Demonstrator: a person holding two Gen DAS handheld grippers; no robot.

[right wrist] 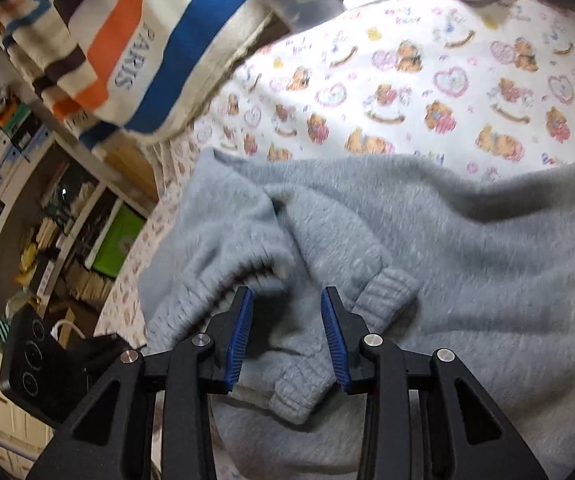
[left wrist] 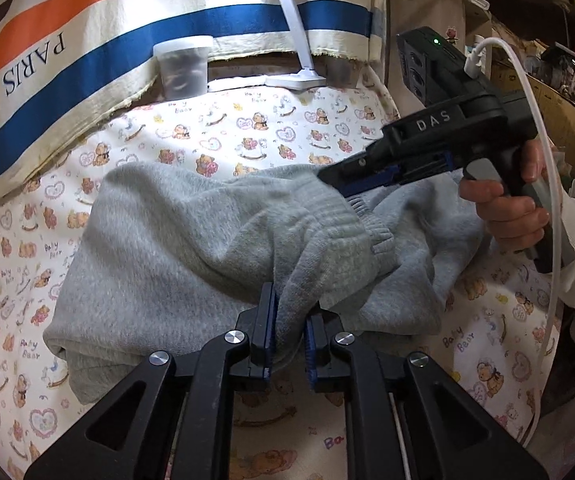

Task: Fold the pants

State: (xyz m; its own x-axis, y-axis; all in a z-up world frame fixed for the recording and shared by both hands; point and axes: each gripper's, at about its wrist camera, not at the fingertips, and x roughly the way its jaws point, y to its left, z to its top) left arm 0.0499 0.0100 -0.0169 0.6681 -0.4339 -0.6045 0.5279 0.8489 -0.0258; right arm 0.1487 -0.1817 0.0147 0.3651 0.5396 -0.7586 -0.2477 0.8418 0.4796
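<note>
Grey fleece pants (left wrist: 175,248) lie bunched on a teddy-bear print sheet (left wrist: 215,136). My left gripper (left wrist: 290,312) is shut on a fold of the pants near a ribbed cuff (left wrist: 351,224), at the near edge of the pile. My right gripper (left wrist: 327,176) reaches in from the right over the pants' far right part. In the right wrist view my right gripper (right wrist: 287,300) is open just above the pants (right wrist: 467,248), with a ribbed cuff (right wrist: 303,392) lying between and below its blue pads (right wrist: 333,332).
A striped "PARIS" cloth (left wrist: 87,56) hangs at the back left. A clear lidded tub (left wrist: 183,66) and a white lamp base (left wrist: 295,80) stand at the sheet's far edge. A white cable (left wrist: 547,200) hangs on the right. Cluttered shelves (right wrist: 47,220) stand left.
</note>
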